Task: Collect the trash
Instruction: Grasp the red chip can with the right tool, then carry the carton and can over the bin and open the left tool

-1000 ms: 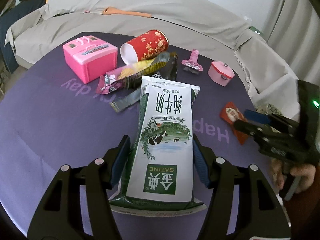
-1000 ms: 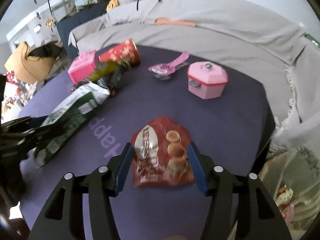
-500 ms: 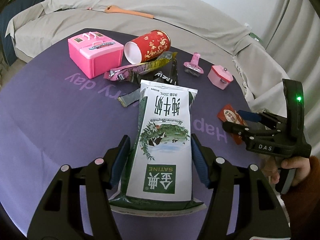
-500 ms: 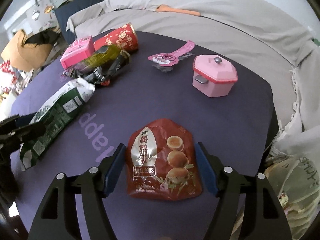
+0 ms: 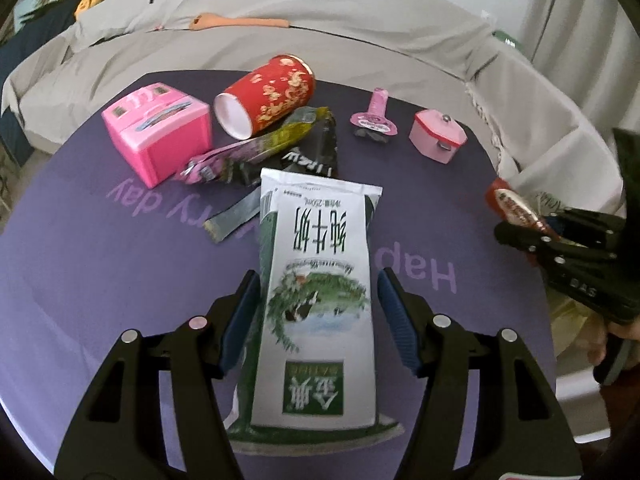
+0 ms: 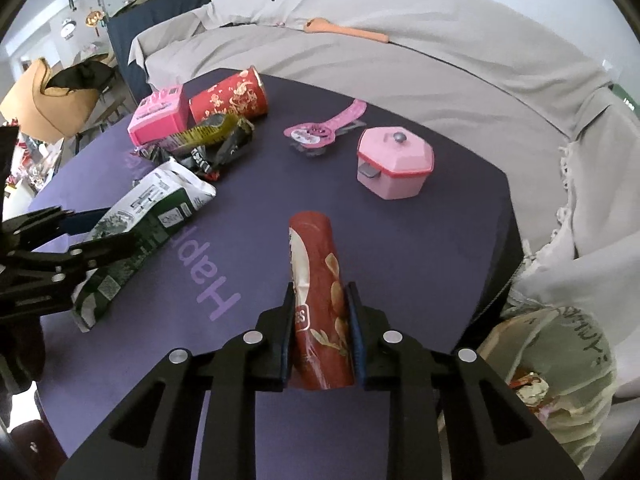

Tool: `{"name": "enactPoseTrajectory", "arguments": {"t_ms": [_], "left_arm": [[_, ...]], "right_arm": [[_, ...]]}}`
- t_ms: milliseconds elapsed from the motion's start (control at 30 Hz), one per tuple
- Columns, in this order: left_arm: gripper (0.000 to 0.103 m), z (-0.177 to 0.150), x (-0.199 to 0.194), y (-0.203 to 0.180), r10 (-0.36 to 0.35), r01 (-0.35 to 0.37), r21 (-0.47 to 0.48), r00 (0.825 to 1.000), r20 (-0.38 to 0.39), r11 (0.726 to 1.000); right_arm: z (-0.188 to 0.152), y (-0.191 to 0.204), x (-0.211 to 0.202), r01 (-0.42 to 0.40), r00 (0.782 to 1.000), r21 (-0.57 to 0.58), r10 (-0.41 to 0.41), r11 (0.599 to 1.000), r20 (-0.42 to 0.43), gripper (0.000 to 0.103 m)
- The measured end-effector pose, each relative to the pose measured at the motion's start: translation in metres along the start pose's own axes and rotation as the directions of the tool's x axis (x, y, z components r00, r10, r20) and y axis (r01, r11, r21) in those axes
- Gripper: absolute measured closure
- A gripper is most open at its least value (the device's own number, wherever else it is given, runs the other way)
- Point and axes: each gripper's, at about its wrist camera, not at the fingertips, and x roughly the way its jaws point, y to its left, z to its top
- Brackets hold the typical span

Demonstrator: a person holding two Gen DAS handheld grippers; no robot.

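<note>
**While your right fingers pinch the red wrapper, the milk pouch lies between the left ones**

When you look through the left wrist view, your left gripper has its fingers wide apart, one on each side of the green and white milk pouch. The pouch lies flat on the purple tabletop, and I cannot tell if the pads touch it. Behind the pouch there is a pile of crumpled wrappers, then a red paper cup lying on its side with the open mouth toward you. A pink toy box stands left of the cup. Farther right are a pink clip and a small pink pot. At the right edge you see your right gripper with the red snack wrapper in it.

When you turn to the right wrist view, the right gripper has its fingers narrow, pressed on both sides of the red snack wrapper, which is squeezed into a roll and sticks forward above the tabletop. The pink pot stands ahead and a little right, the pink clip beside it on the left. The milk pouch lies at the left between the left gripper's fingers. At the lower right, beside the tabletop, a translucent trash bag stands open with some rubbish inside.
</note>
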Motion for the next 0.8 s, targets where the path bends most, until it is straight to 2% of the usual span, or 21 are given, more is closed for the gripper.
{"name": "enactPoseTrajectory", "arguments": {"t_ms": [200,500,633,800], "left_arm": [[0.045,0.012,0.019,-0.011,0.035,-0.033,0.037,0.998,-0.054,0.999],[0.050,0.017,0.022,-0.011,0.001,0.000,0.023,0.999,-0.053,1.000],[0.052,0.026,0.014,-0.018,-0.019,0.020,0.018,0.998,-0.055,1.000],[0.053,0.041,-0.015,-0.036,-0.022,0.022,0.040,1.000,-0.002,0.999]], "right_arm": [[-0.002,-0.005,-0.005,0.005,1.000,0.014,-0.005,1.000,0.013,0.080],[-0.007,-0.015,-0.011,0.003,0.999,0.033,-0.005,0.999,0.048,0.080],[-0.008,-0.018,-0.021,-0.007,0.998,0.038,0.004,0.999,0.070,0.080],[-0.004,-0.024,-0.045,-0.002,0.993,0.034,-0.002,0.999,0.122,0.080]]}}
